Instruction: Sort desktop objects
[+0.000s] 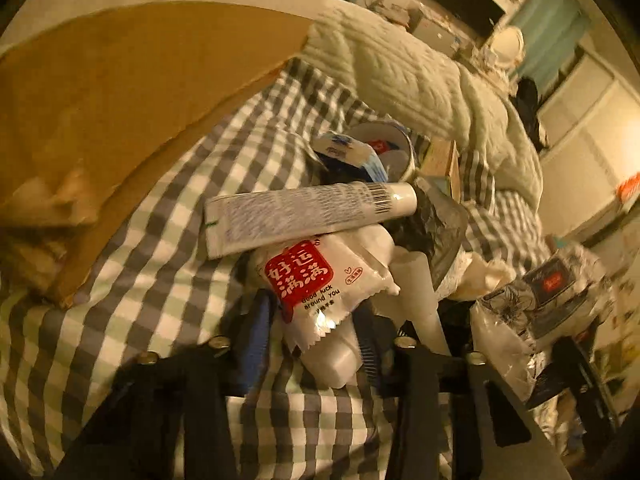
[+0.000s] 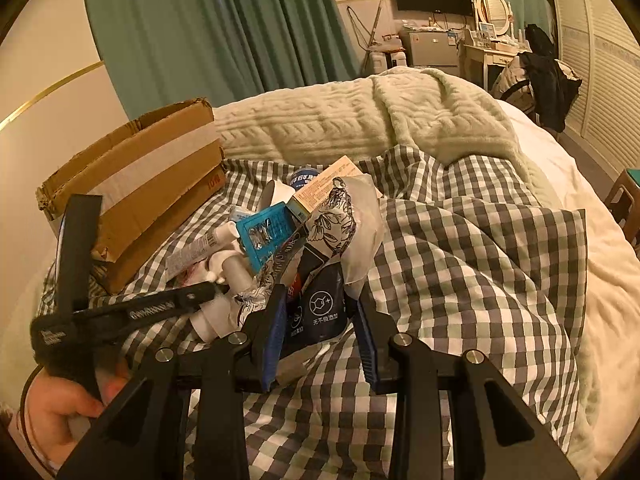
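Sorting: a heap of small clutter lies on the grey-and-white checked bedcover (image 2: 460, 264), just beside the open brown cardboard box with a pale tape stripe (image 2: 136, 184).
Left gripper: the left gripper (image 1: 312, 332) has its blue-padded jaws on either side of a white crinkly snack packet with a red label (image 1: 316, 284); a white plastic bottle (image 1: 340, 354) lies under the packet. The pads look close against the pair, but whether they press cannot be told.
Right gripper: the right gripper (image 2: 320, 340) is clamped on a dark blue soft pouch with white printed icons (image 2: 320, 312), its floral upper part rising out of the heap.
Tube: a long white squeeze tube with a barcode and white cap (image 1: 304, 212) rests across the top of the packet, touching it.
Handling, packet: probably light, slick and easily crushed; a hold across its flat middle should serve better than the serrated edge.
Handling, tube: likely soft-bodied and prone to roll; the stiffer cap end or crimped tail looks the safer hold.
Handling, pouch: limp and floppy; gripping low on the filled part seems sound.
Risk: lifting the packet may tip the tube off.
Other clutter: a teal blister card (image 2: 264, 232) and a pale printed carton (image 2: 324, 188) sit at the heap's far side.
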{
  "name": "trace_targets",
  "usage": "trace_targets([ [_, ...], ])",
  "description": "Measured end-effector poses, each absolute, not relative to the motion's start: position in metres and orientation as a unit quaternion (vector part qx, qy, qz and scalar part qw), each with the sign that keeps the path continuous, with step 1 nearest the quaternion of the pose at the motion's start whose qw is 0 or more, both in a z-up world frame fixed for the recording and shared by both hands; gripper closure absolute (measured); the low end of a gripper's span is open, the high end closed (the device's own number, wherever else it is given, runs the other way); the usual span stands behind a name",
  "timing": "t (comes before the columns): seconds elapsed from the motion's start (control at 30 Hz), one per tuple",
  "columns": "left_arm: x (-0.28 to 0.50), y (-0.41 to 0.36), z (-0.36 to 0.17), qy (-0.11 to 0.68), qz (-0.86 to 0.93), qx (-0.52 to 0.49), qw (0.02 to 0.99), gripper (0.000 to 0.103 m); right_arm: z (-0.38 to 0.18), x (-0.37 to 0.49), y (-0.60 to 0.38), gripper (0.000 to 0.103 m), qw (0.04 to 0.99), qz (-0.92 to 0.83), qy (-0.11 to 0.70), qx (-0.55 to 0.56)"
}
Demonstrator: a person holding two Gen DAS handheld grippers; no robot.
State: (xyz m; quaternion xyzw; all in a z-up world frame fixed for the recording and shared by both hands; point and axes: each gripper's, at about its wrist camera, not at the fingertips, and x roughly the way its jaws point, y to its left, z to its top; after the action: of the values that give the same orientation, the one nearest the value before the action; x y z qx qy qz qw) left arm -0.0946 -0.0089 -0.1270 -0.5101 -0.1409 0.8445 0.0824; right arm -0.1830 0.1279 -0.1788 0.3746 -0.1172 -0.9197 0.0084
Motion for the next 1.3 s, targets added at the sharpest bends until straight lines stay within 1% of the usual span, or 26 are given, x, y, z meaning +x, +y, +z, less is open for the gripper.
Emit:
trace_targets([
  [0.03, -0.093, -0.013, -0.126, -0.15, 0.844, -0.509, 0.086, 0.082, -0.179, -0.183, 0.128, 0.071, 0.009, -0.92, -0.118, 0.374],
  [0.13, -0.09, -0.014, -0.122, -0.149, 0.847, -0.503, 0.089, 0.094, -0.179, -0.183, 0.128, 0.071, 0.009, -0.92, -0.118, 0.375],
  [0.2, -0.087, -0.015, -0.118, -0.149, 0.852, -0.494, 0.091, 0.095, -0.179, -0.184, 0.128, 0.071, 0.009, -0.919, -0.118, 0.375],
  [0.27, -0.084, -0.016, -0.112, -0.147, 0.858, -0.483, 0.091, 0.097, -0.179, -0.183, 0.129, 0.071, 0.009, -0.919, -0.118, 0.375],
  [0.47, -0.074, -0.016, -0.091, -0.131, 0.88, -0.446, 0.095, 0.098, -0.179, -0.183, 0.128, 0.071, 0.011, -0.92, -0.12, 0.374],
  [0.87, -0.076, 0.005, -0.092, -0.106, 0.879, -0.442, 0.143, 0.096, -0.18, -0.183, 0.129, 0.071, 0.012, -0.919, -0.12, 0.377],
  [0.9, -0.076, 0.008, -0.092, -0.103, 0.878, -0.444, 0.148, 0.095, -0.18, -0.183, 0.129, 0.071, 0.012, -0.919, -0.12, 0.376],
  [0.93, -0.077, 0.011, -0.092, -0.1, 0.876, -0.446, 0.15, 0.089, -0.18, -0.183, 0.129, 0.071, 0.012, -0.919, -0.12, 0.376],
  [0.97, -0.077, 0.013, -0.093, -0.097, 0.876, -0.447, 0.151, 0.08, -0.18, -0.183, 0.129, 0.071, 0.012, -0.918, -0.12, 0.377],
  [1.0, -0.076, 0.014, -0.092, -0.095, 0.877, -0.446, 0.154, 0.074, -0.181, -0.183, 0.129, 0.071, 0.012, -0.918, -0.12, 0.378],
  [1.03, -0.075, 0.014, -0.092, -0.094, 0.877, -0.445, 0.155, 0.064, -0.181, -0.183, 0.129, 0.071, 0.012, -0.918, -0.12, 0.378],
  [1.07, -0.073, 0.015, -0.091, -0.093, 0.879, -0.441, 0.155, 0.058, -0.181, -0.182, 0.129, 0.071, 0.012, -0.918, -0.121, 0.378],
  [1.2, -0.072, 0.018, -0.089, -0.097, 0.879, -0.434, 0.173, 0.05, -0.181, -0.182, 0.129, 0.07, 0.012, -0.918, -0.121, 0.378],
  [1.3, -0.075, 0.024, -0.091, -0.092, 0.873, -0.442, 0.184, 0.049, -0.182, -0.182, 0.13, 0.07, 0.011, -0.917, -0.122, 0.379],
])
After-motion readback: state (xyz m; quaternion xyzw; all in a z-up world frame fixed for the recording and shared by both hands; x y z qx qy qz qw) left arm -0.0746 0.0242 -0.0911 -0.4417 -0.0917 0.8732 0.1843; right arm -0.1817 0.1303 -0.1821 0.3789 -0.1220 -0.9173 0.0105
